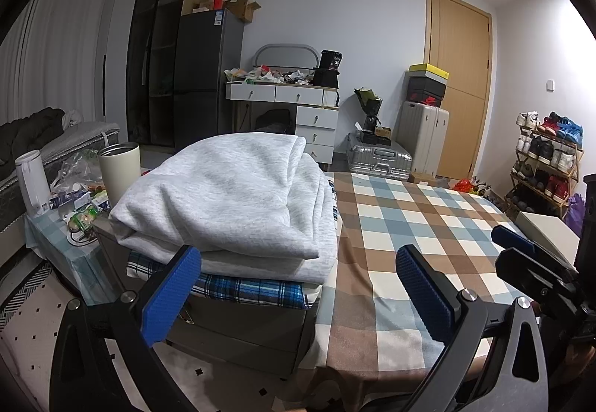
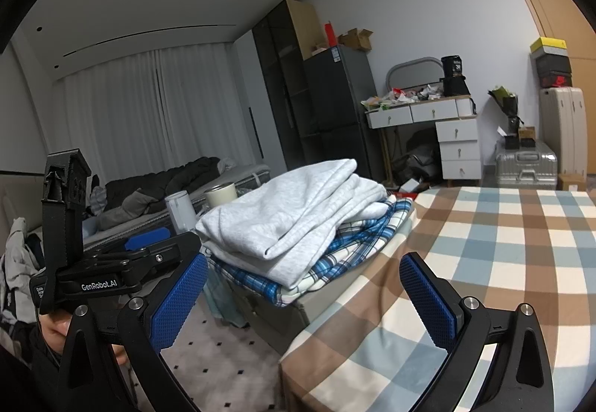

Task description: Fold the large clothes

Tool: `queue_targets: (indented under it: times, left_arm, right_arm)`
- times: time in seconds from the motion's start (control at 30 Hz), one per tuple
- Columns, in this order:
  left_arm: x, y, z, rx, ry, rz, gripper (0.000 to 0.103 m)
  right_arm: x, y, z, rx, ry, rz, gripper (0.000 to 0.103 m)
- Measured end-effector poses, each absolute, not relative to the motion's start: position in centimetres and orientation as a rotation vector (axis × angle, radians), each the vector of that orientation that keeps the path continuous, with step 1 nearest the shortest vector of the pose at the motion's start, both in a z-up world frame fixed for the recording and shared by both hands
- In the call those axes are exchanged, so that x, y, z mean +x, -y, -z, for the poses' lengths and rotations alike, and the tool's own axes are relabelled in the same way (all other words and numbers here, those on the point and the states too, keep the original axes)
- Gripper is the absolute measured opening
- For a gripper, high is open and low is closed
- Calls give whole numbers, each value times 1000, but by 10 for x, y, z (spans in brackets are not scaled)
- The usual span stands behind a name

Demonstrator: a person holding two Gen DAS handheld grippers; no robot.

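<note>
The grey sweatshirt (image 1: 231,199) lies folded on a blue plaid garment (image 1: 242,287), stacked on a grey box (image 1: 238,330) beside the checked table (image 1: 428,225). Left gripper (image 1: 298,296) and right gripper (image 2: 303,304) hover nearby, jaws spread wide, holding nothing.

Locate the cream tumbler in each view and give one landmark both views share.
Left wrist: tumbler at left, beside the grey folded stack.
Right wrist: tumbler left of centre, behind that stack, only its top showing.
Shared landmark: dark fridge.
</note>
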State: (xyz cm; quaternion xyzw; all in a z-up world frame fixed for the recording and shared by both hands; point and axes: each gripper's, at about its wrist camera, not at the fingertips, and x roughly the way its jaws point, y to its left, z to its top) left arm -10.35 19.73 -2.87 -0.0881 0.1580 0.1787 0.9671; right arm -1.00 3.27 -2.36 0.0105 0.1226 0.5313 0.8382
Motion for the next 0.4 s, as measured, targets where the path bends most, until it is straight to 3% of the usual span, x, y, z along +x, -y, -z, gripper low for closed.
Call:
queue_targets:
  times: [0.4]
  left_arm:
    - [-102,-197,28,-173,-320,-364,102]
  right_arm:
    - [-8,-34,27,16,-269,-1131,103]
